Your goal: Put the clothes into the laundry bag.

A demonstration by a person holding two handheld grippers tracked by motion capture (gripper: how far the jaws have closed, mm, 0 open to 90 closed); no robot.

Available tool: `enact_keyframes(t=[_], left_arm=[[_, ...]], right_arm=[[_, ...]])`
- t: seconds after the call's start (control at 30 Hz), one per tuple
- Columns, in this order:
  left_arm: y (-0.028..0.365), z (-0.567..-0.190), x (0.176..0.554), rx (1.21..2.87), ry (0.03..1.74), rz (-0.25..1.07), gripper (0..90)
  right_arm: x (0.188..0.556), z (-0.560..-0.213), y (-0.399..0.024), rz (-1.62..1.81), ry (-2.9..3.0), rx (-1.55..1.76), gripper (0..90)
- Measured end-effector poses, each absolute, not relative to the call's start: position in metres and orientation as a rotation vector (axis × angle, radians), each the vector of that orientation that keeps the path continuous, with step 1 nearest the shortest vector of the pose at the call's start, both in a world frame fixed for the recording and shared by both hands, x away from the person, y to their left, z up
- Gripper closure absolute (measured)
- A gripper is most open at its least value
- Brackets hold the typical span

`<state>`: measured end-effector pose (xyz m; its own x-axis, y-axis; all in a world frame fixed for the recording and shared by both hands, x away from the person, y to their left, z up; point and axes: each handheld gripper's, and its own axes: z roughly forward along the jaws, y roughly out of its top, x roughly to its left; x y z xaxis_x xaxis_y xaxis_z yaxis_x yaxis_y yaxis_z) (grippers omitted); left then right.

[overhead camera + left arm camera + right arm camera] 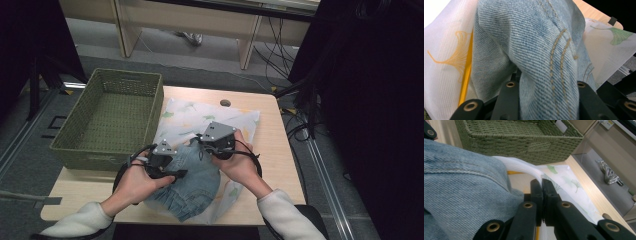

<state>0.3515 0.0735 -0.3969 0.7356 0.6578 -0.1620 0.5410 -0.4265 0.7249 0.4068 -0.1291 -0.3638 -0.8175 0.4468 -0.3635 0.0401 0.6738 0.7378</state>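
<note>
Near the table's (280, 150) front edge, left hand-held gripper (161, 161) clamping jeans (195, 180), right hand-held gripper (218, 141) pinching mesh bag (200, 117) rim: thin rim likely slipping free, bulky denim snagging the zipper.

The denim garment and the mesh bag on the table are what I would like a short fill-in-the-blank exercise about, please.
1. The left gripper is shut on a fold of the light blue ____ garment.
2. The right gripper pinches the edge of the white mesh bag, which is printed with ginkgo ____.
3. The woven basket on the table is ____ in colour.

Missing words: denim; leaves; green
</note>
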Motion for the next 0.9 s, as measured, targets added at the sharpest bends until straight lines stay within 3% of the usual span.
enact_keyframes(t=[0.9], left_arm=[[0.065,-0.412,0.37,2.16,0.973,0.231,69.7]], right_arm=[[0.404,-0.364,-0.127,1.034,2.372,0.385,89.8]])
